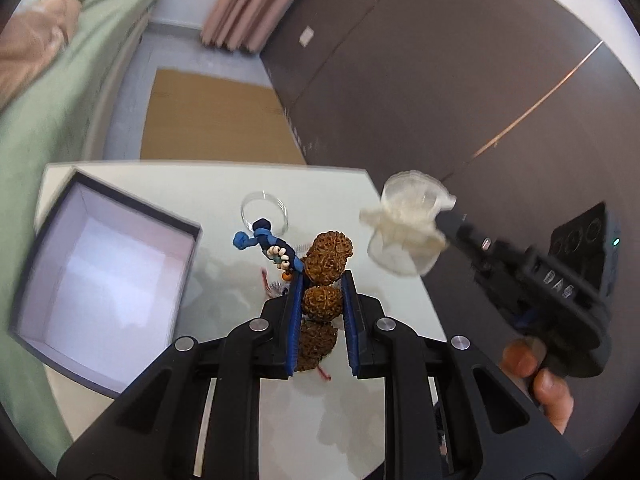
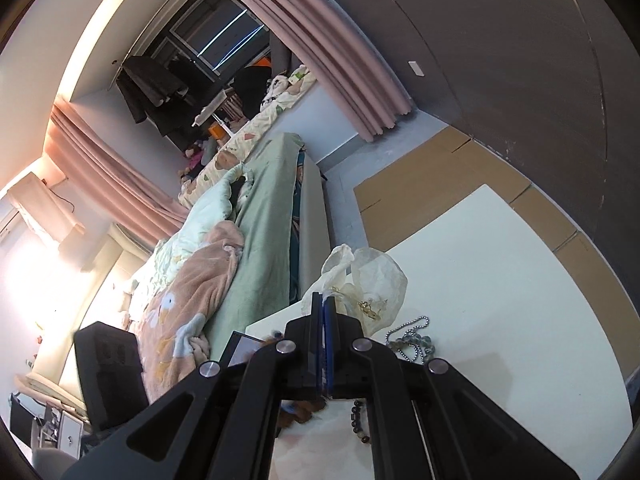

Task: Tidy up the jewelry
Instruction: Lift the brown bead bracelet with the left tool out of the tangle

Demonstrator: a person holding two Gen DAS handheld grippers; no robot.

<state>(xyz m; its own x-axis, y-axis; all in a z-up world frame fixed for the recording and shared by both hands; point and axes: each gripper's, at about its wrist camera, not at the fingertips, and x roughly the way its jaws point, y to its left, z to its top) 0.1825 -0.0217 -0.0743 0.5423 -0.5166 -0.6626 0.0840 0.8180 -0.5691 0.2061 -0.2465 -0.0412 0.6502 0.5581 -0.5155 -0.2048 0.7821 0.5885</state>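
Observation:
My left gripper [image 1: 321,284] is shut on a bracelet of large brown walnut beads [image 1: 323,300] with a blue cord and small beads [image 1: 276,246], held above the white table [image 1: 224,184]. An open dark box with a white inside [image 1: 104,276] sits to the left. My right gripper [image 2: 323,300] is shut on a translucent white pouch [image 2: 372,280] with a gold chain inside, lifted above the table; it also shows in the left wrist view [image 1: 404,228]. A clear bangle [image 1: 264,212] lies on the table.
A silver ball-chain and pale bead jewelry [image 2: 412,340] and a dark bead string [image 2: 358,420] lie on the table. A bed with green bedding [image 1: 48,120] stands left, cardboard [image 1: 212,116] lies on the floor, and a dark wall [image 1: 440,60] stands right.

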